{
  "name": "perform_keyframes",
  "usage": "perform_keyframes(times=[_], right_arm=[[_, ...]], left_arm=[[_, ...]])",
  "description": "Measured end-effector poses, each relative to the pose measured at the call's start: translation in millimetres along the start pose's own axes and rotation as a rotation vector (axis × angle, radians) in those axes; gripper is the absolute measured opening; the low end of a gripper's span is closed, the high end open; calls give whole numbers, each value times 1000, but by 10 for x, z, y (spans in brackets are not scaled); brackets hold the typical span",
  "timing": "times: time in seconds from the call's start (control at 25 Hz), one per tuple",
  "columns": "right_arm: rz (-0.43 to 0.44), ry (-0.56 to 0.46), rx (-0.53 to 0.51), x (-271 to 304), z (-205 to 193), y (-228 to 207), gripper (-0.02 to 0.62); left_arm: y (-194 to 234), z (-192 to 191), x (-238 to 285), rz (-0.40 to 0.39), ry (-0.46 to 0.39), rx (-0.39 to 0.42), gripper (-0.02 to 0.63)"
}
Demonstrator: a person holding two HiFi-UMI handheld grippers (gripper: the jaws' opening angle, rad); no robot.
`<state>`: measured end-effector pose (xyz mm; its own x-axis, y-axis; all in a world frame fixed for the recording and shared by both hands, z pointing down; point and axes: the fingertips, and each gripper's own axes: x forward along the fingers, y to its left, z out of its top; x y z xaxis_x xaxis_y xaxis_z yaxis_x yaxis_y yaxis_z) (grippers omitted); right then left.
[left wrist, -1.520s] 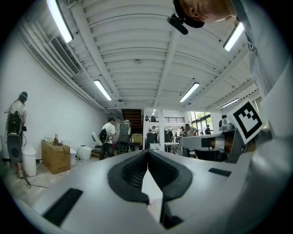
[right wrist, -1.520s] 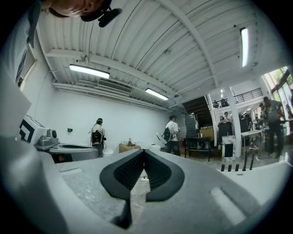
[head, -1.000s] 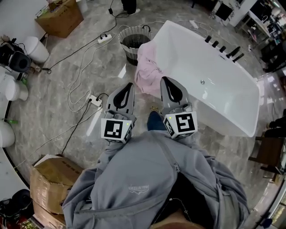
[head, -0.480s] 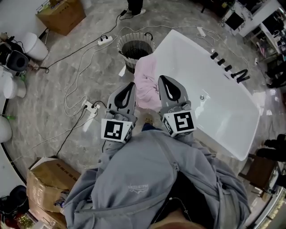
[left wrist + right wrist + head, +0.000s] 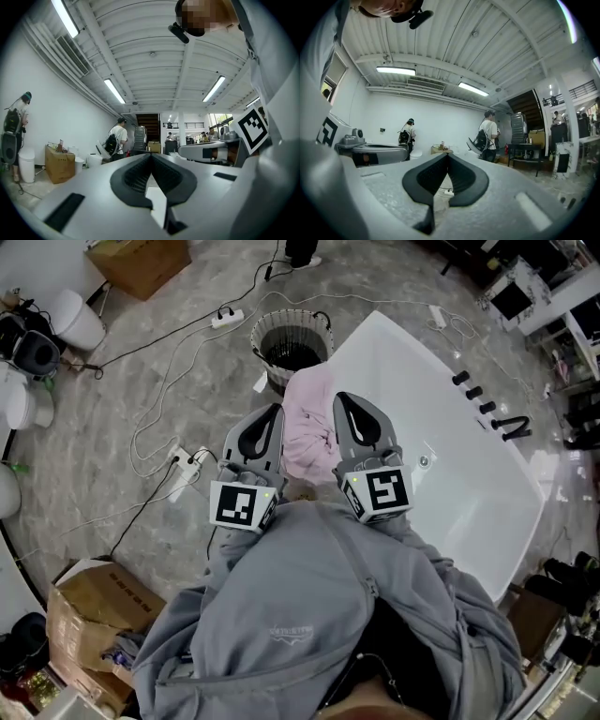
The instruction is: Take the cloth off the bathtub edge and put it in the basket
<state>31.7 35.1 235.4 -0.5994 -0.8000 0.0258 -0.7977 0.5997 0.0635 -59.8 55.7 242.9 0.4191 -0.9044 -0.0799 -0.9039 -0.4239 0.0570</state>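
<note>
Cloth [image 5: 309, 420], pink and crumpled, lay draped over the near edge of the white bathtub [image 5: 459, 479], hanging down the tub's outer wall toward the marble floor [image 5: 112, 446]. In the head view the wicker basket [image 5: 259, 338] stood on the floor at 12 o'clock from the cloth, just beside the tub's corner and near the cloth's upper end. The left tool [image 5: 272, 413] was held at 9 o'clock of the cloth and the right tool [image 5: 341, 401] at 3 o'clock, so the cloth showed between them. Both tools pointed toward 12 o'clock. Each tool's own view showed its jaws together with nothing between the pads, and neither tool touched the cloth. White cables and a power strip [image 5: 187, 460] lay on the floor at 9 o'clock of the left tool. A cardboard box [image 5: 98, 610] sat at 7 o'clock.
</note>
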Motion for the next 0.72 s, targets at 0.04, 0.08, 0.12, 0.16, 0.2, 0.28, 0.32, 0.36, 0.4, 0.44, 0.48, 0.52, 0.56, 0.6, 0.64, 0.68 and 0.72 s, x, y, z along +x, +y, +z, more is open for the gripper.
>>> perform_keyframes(times=[0.04, 0.08, 0.12, 0.16, 0.2, 0.28, 0.32, 0.36, 0.4, 0.44, 0.48, 0.52, 0.56, 0.6, 0.64, 0.68, 0.72], right_arm=[[5, 5, 4, 30, -19, 18, 3], [7, 9, 8, 62, -29, 37, 3], [5, 11, 11, 100, -27, 49, 3], [1, 12, 12, 144, -16, 55, 3], [-2, 16, 8, 185, 0, 58, 3], [-7, 21, -4, 240, 51, 64, 3], [-12, 17, -7, 257, 93, 65, 3], [-18, 11, -10, 274, 135, 61, 3], [-26, 6, -13, 294, 168, 54, 3], [-33, 3, -15, 319, 191, 47, 3], [-41, 4, -16, 342, 199, 42, 3], [-47, 7, -15, 362, 193, 39, 3], [-55, 12, -13, 375, 177, 37, 3], [-62, 18, -12, 384, 151, 31, 3], [-70, 25, -15, 388, 116, 16, 3], [-77, 32, -20, 393, 78, -7, 3], [-84, 40, -25, 397, 39, -35, 3]], left_arm=[[34, -14, 8, 1, 6, 1, 6], [76, -18, 12, 2, 11, 5, 6], [125, -12, 18, 3, 14, 10, 6], [180, 4, 31, 3, 15, 12, 6], [235, 27, 48, 3, 16, 9, 6], [321, 81, 78, 3, 27, -1, 6], [345, 107, 90, -2, 35, 0, 6], [361, 129, 106, -10, 41, 8, 6], [373, 146, 130, -20, 44, 19, 6], [386, 161, 163, -30, 44, 27, 6], [399, 174, 197, -40, 42, 30, 6], [410, 177, 225, -49, 42, 31, 6], [417, 165, 244, -60, 44, 32, 6], [419, 142, 260, -73, 48, 34, 6], [419, 113, 278, -86, 55, 36, 6], [417, 81, 303, -99, 62, 33, 6], [414, 48, 334, -109, 65, 24, 6]])
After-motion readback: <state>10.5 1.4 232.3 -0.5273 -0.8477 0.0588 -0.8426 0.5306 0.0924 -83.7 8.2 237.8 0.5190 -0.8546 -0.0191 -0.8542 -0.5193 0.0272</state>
